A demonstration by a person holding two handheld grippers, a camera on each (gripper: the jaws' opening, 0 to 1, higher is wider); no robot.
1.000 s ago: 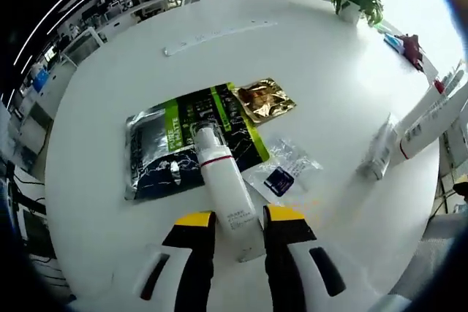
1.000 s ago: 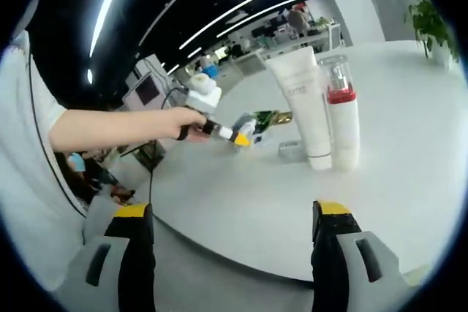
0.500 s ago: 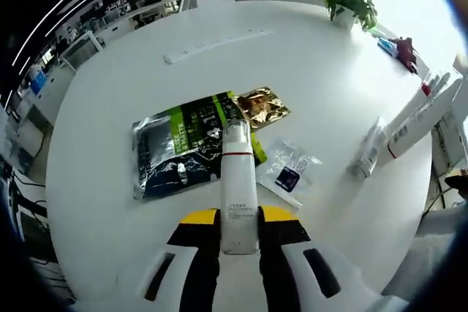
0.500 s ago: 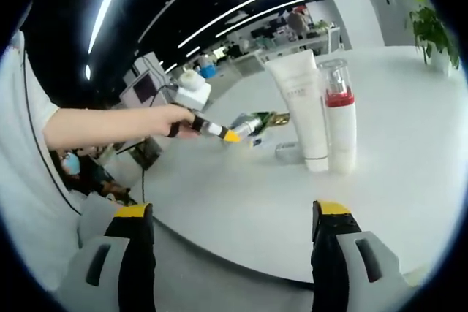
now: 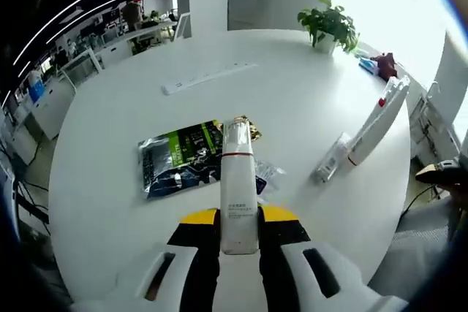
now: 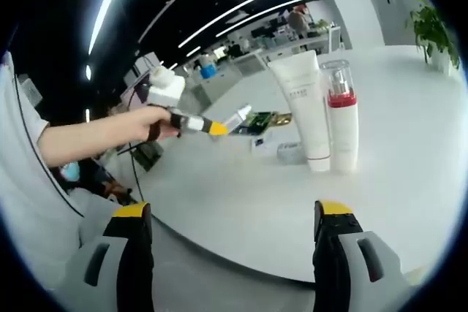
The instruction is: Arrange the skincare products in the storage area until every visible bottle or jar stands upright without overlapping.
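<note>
Left gripper view: left gripper [image 5: 238, 223] clamps the base of the white pump bottle [image 5: 238, 180], held off the table [image 5: 110, 144] above the green foil pouch [image 5: 179, 158], likely for standing; right gripper view: right gripper [image 6: 230, 213] wide open, empty, short of the upright tube [image 6: 301, 107] and red-collared bottle [image 6: 342, 118].

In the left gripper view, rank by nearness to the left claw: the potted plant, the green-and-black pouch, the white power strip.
1. Green-and-black pouch, flat on the table left of the held bottle.
2. White power strip, mid-table.
3. Potted plant, far edge, upper right.
</note>
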